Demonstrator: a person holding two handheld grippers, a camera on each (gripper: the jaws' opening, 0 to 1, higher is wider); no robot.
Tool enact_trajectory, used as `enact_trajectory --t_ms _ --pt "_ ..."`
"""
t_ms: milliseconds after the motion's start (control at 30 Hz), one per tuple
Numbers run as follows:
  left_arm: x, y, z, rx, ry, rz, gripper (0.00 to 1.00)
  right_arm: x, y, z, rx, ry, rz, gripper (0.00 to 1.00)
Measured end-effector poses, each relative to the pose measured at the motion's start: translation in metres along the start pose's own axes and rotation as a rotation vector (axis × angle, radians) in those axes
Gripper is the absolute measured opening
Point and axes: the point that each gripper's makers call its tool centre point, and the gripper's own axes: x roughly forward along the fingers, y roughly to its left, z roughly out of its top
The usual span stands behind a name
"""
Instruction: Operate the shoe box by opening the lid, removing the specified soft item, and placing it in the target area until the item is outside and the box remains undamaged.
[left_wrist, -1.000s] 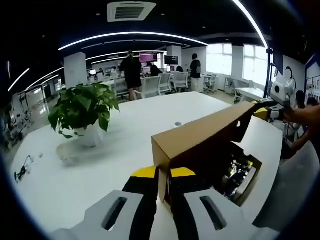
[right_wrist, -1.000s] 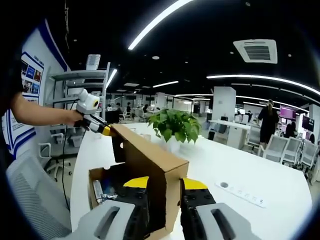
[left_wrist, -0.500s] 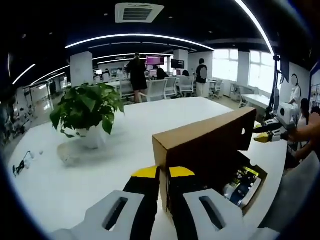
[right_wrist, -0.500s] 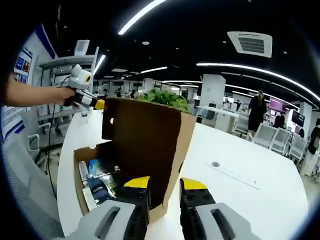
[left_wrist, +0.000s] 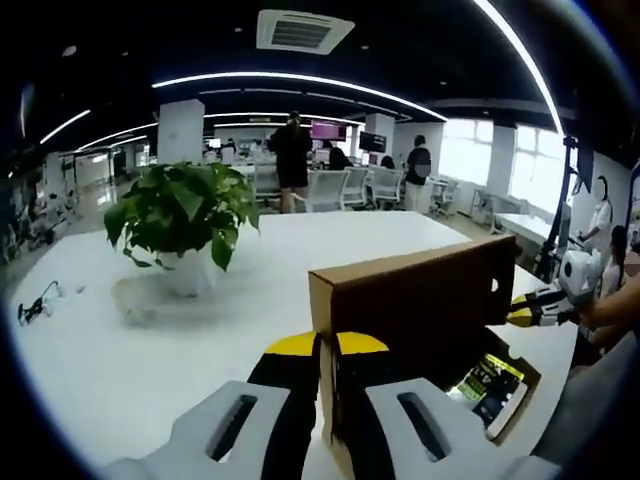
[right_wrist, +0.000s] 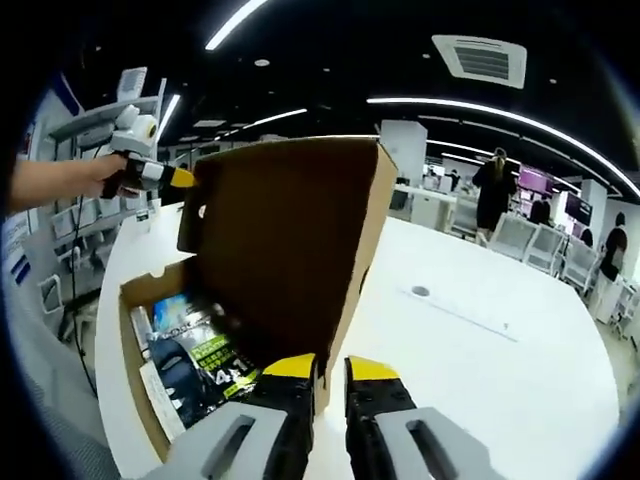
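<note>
The brown cardboard shoe box (right_wrist: 140, 375) lies open on the white table (left_wrist: 130, 370). Its lid (right_wrist: 285, 250) is tipped up, almost upright. My left gripper (left_wrist: 327, 345) is shut on one corner of the lid (left_wrist: 410, 300), the edge pinched between its yellow tips. At the opposite corner my right gripper (right_wrist: 330, 367) is shut on the lid edge. Each gripper shows in the other's view, the right gripper (left_wrist: 535, 308) and the left gripper (right_wrist: 165, 177), both at the lid's far end. Inside the box lie dark soft packs with blue and green print (right_wrist: 205, 350), seen too in the left gripper view (left_wrist: 490, 385).
A potted green plant (left_wrist: 180, 215) stands on the table beyond the box. A small cable (left_wrist: 35, 300) lies near the table's far left edge. A round socket (right_wrist: 420, 291) sits in the tabletop. People and white chairs (left_wrist: 320, 180) are far behind.
The lid has swung up from low over the box to nearly upright, both grippers staying on its corners. More of the box's inside shows.
</note>
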Motion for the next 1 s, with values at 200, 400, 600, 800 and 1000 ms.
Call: enact_trajectory --t_ms 200,400,600,800,1000 --pt "0.003 0.001 0.000 -0.004 0.005 0.005 0.03 0.007 -0.002 -0.001 0.040 0.011 -0.015 0.00" --pt "0.007 0.001 0.000 -0.011 -0.002 0.016 0.03 0.007 -0.003 0.000 0.024 0.008 -0.029 0.00" --pt "0.011 0.004 -0.010 -0.017 -0.001 0.035 0.07 0.007 -0.004 0.000 0.008 0.011 -0.030 0.00" --pt "0.011 0.004 -0.037 -0.033 0.029 0.041 0.09 0.008 -0.004 0.001 -0.001 0.009 -0.034 0.00" --pt "0.009 0.000 -0.069 -0.042 0.077 0.049 0.07 0.009 -0.005 0.001 0.003 0.006 -0.034 0.00"
